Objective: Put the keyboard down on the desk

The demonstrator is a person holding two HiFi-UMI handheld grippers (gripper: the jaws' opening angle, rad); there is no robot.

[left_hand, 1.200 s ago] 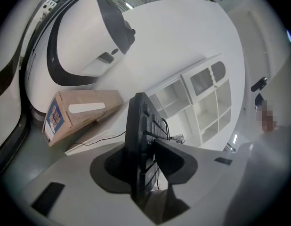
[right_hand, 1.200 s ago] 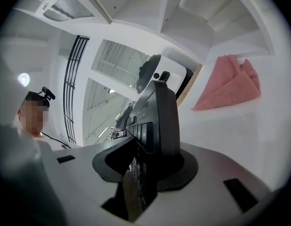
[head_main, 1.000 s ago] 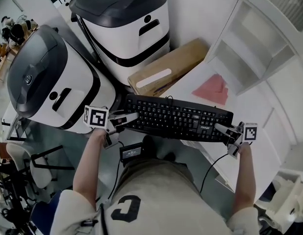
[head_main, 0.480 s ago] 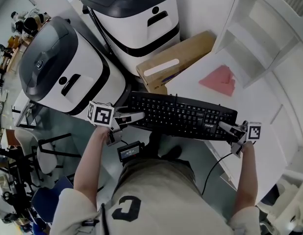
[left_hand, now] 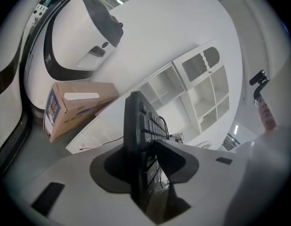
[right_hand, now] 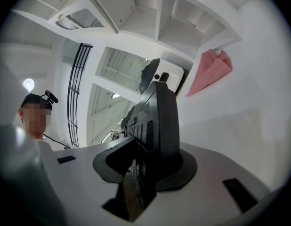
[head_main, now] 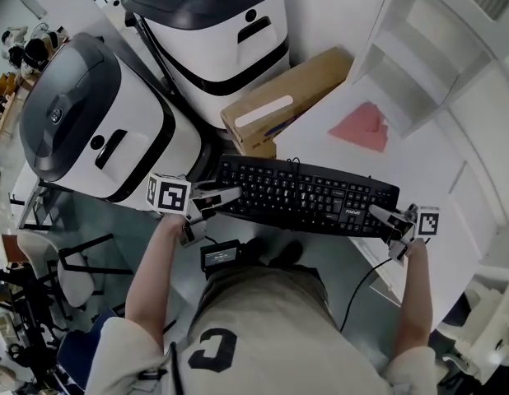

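Head view: keyboard [head_main: 308, 197] is held level, its right part over the desk [head_main: 427, 179] edge, the rest off it. Left gripper [head_main: 215, 199], jaws just eased wider, and right gripper [head_main: 388, 219] each pinch one end. Best to carry it further over the desk, then lower both ends together.
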